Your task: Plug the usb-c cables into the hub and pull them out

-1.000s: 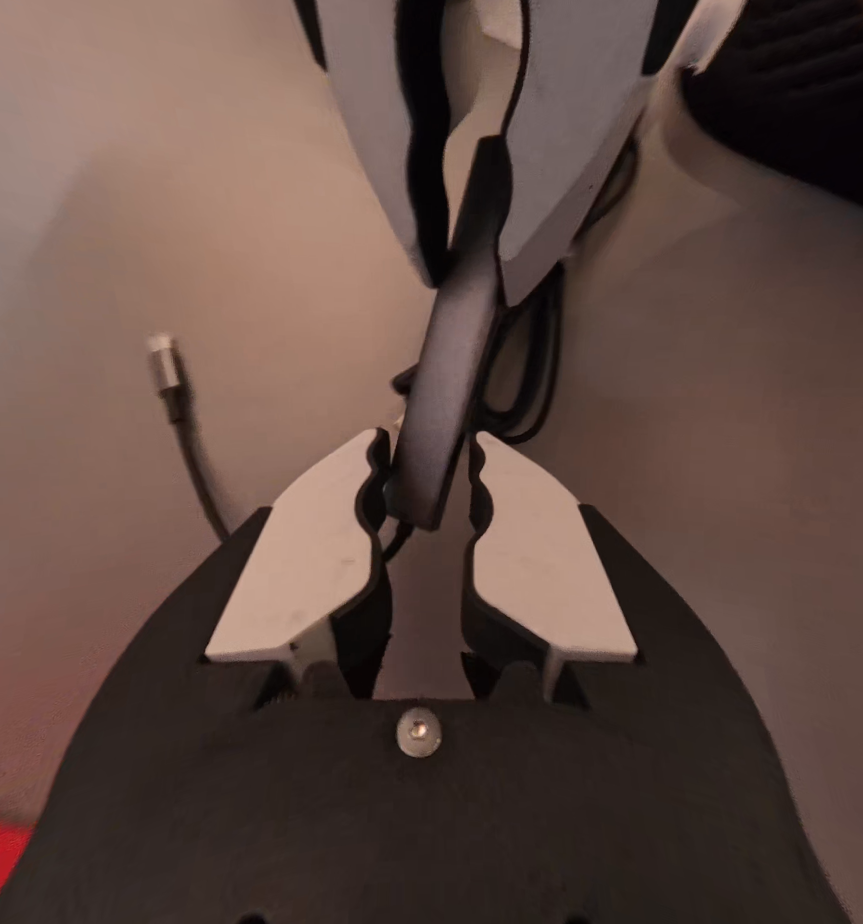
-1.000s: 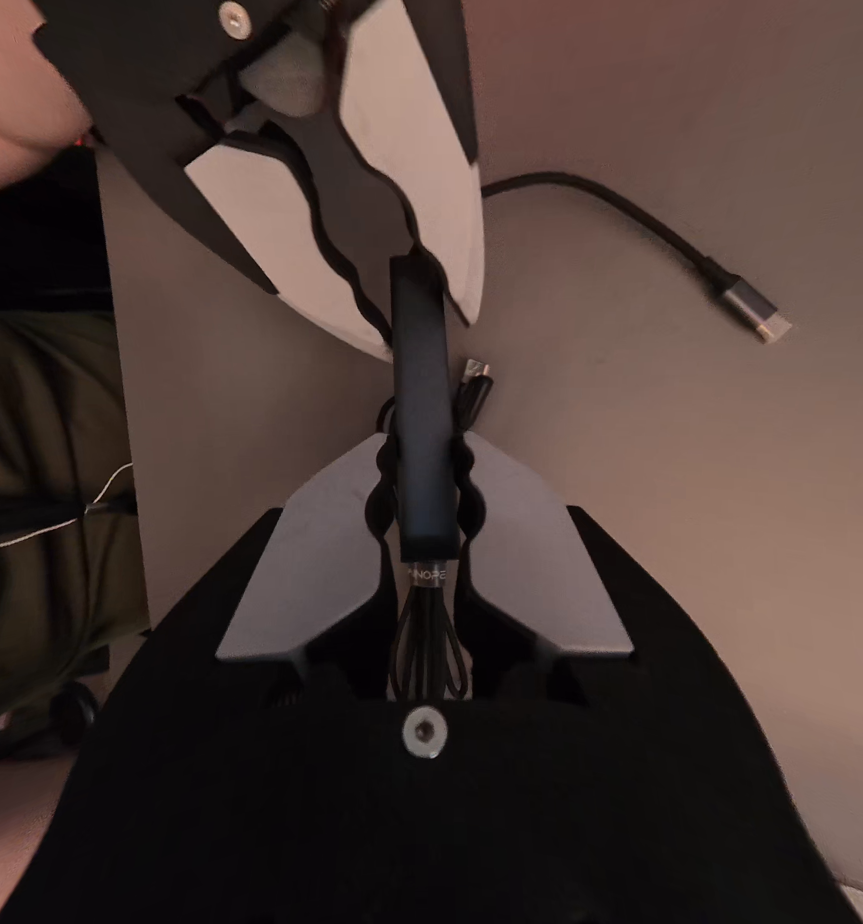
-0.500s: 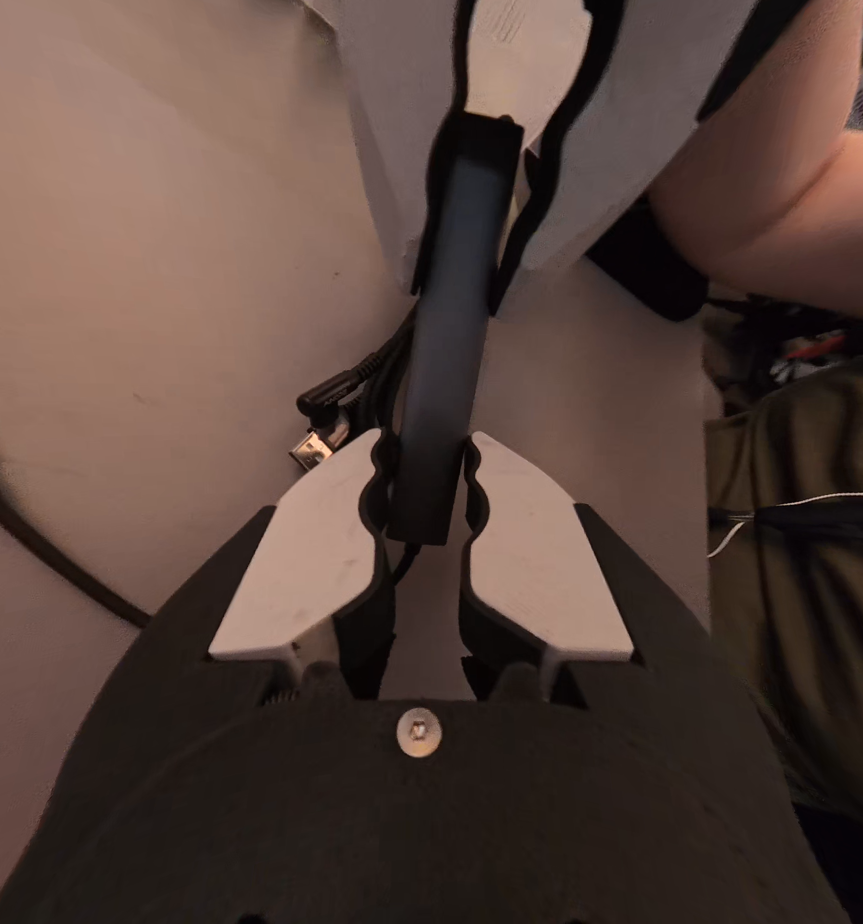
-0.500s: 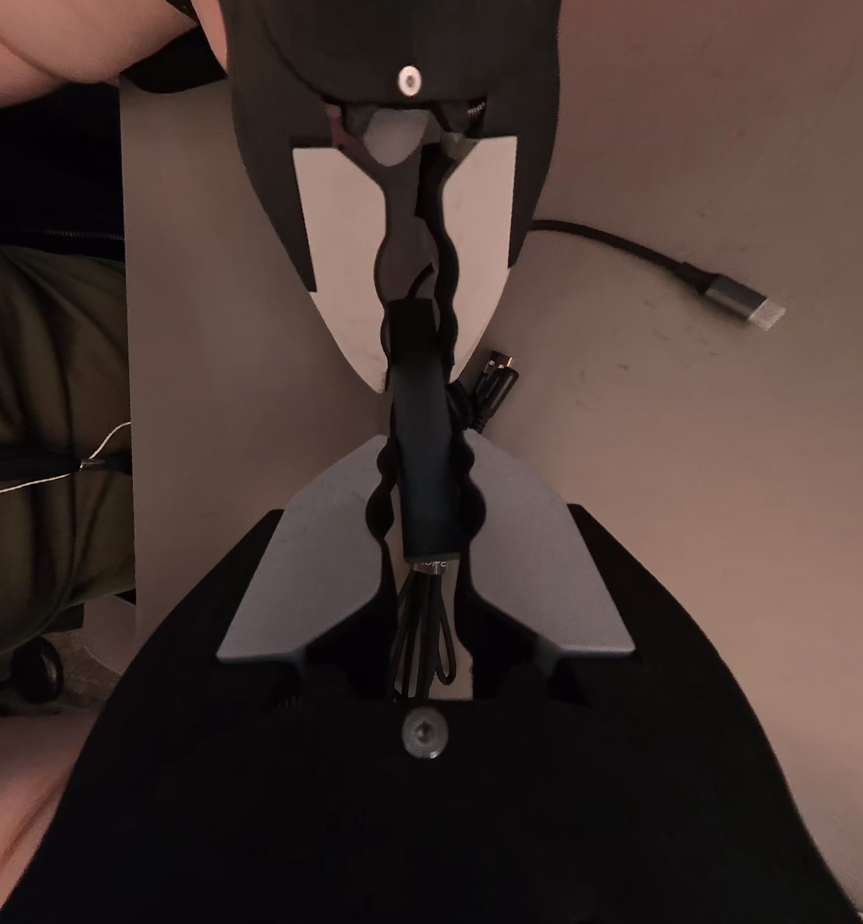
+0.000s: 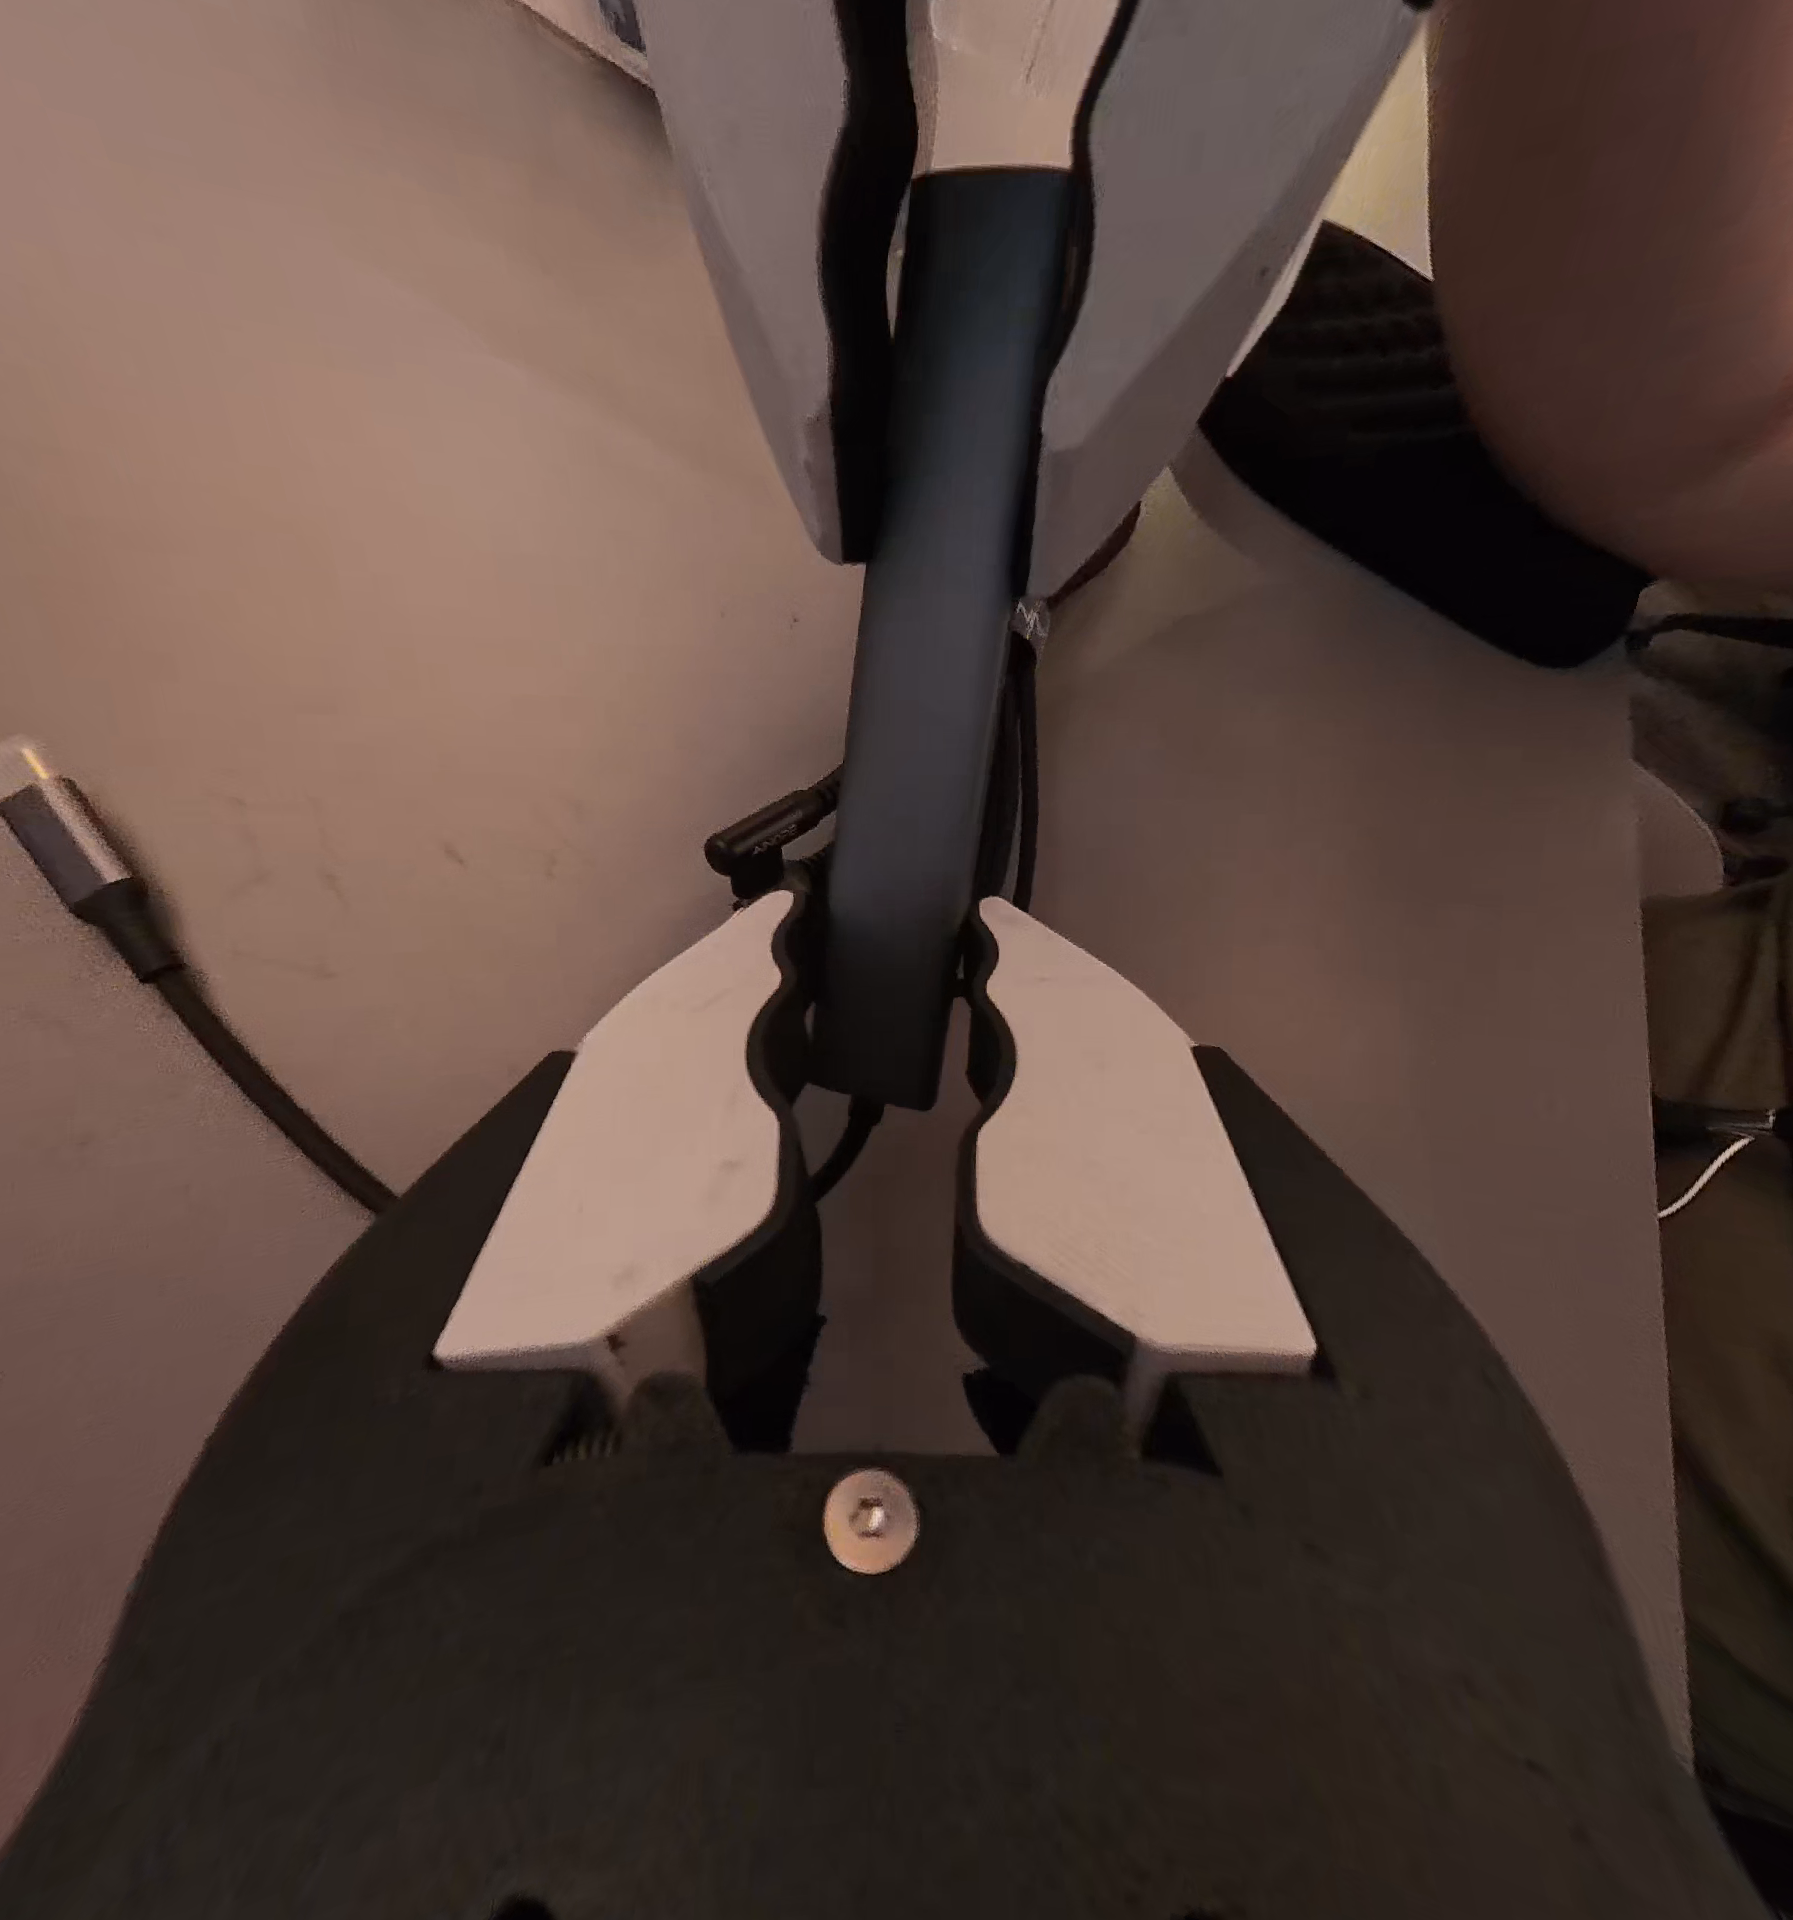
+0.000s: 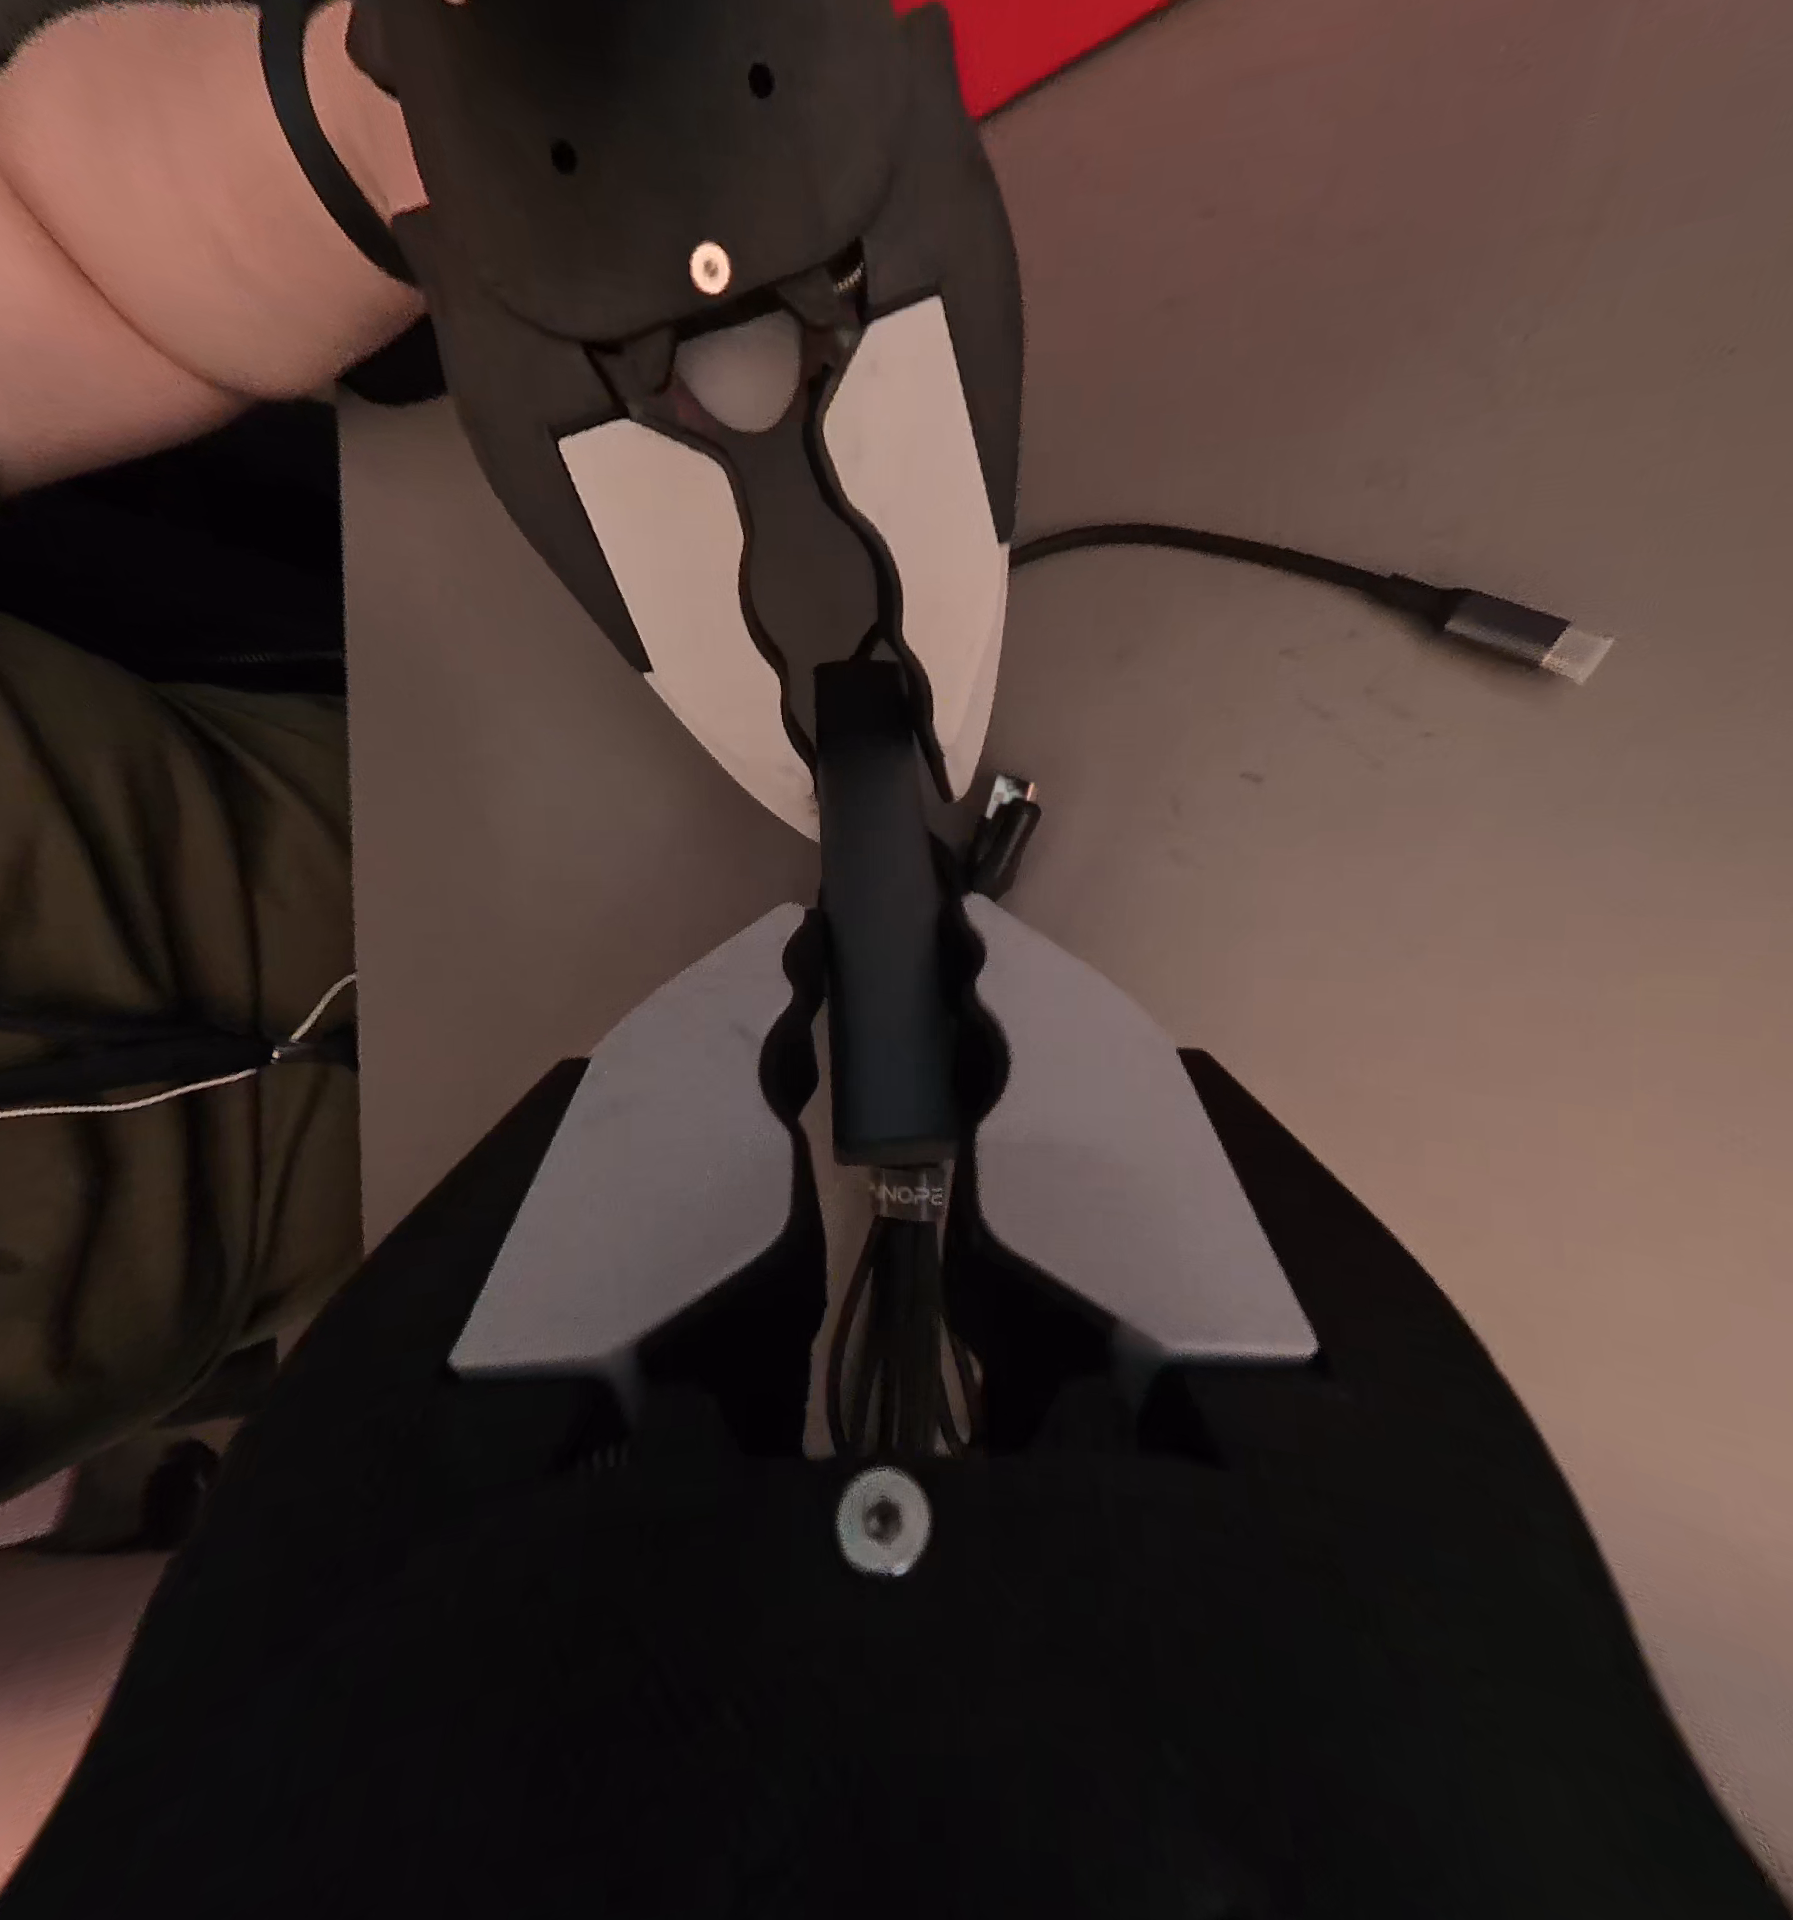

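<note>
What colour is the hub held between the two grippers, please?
Dark blue-grey hub, matte; clearest in the left wrist view.

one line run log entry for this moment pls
left gripper: shut on hub | right gripper: shut on hub | usb-c cable: unplugged, on table

Dark slim hub [image 5: 923, 644] held edge-up off table, loose braided usb-c cable [image 6: 1474, 613] lying apart

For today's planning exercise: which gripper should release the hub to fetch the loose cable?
Left: the cable lies beside the left gripper; the right gripper clamps the hub deeper.
</note>
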Action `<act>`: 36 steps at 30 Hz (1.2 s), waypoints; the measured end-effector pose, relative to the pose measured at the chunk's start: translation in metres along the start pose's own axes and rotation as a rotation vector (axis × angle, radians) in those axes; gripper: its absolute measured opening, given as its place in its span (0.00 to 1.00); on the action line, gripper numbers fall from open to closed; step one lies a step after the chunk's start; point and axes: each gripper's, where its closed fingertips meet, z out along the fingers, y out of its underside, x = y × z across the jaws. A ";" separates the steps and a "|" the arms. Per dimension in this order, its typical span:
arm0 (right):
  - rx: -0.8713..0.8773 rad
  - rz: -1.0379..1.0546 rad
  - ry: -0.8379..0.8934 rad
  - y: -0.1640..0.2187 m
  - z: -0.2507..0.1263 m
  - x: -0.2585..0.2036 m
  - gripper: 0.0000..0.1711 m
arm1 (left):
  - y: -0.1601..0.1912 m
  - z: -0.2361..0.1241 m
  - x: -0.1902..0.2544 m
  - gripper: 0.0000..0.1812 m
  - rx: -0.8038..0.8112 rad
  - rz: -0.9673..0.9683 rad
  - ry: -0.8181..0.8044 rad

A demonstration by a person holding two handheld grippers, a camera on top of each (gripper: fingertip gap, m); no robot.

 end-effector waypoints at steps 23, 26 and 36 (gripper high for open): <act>0.028 -0.106 0.039 -0.002 -0.002 -0.003 0.17 | -0.008 -0.009 0.005 0.12 0.042 0.033 -0.022; 0.020 -0.145 0.078 -0.006 0.002 0.001 0.16 | -0.009 -0.016 0.002 0.11 0.049 0.031 -0.039; 0.159 -0.092 0.165 -0.024 -0.017 0.022 0.14 | -0.053 -0.062 -0.015 0.27 0.393 0.003 -0.175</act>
